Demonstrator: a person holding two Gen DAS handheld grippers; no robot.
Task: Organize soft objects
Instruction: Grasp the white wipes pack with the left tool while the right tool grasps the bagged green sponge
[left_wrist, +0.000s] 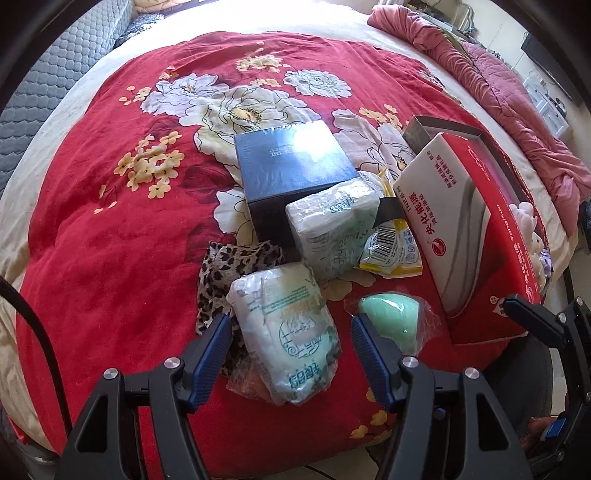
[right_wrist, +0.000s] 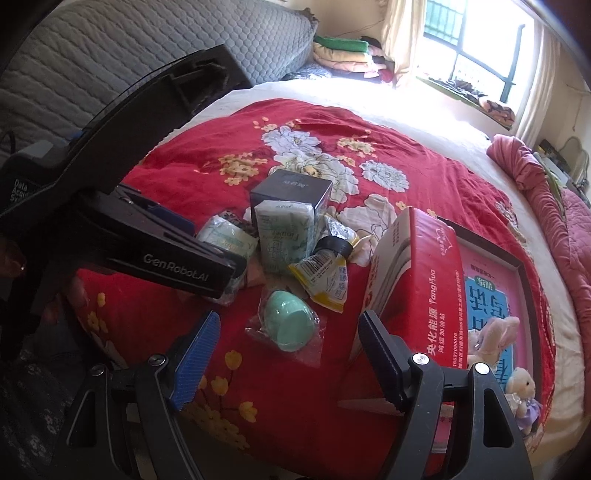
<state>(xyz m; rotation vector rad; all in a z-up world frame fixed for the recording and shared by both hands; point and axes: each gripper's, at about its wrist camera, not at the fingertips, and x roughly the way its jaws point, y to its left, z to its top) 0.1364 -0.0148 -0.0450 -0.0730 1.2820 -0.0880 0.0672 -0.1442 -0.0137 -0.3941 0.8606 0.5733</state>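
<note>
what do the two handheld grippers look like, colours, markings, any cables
Both are black plastic frames with silver round screws and two fingers faced with ribbed blue pads: the left gripper, the right gripper. Seen from the right wrist, the left one's body bears white lettering "GenRobot.AI". A black cable curves beside the left gripper.

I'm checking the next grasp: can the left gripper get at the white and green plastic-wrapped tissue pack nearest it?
Probably yes: the left gripper is open, the tissue pack lies between its fingers, nothing on top.
</note>
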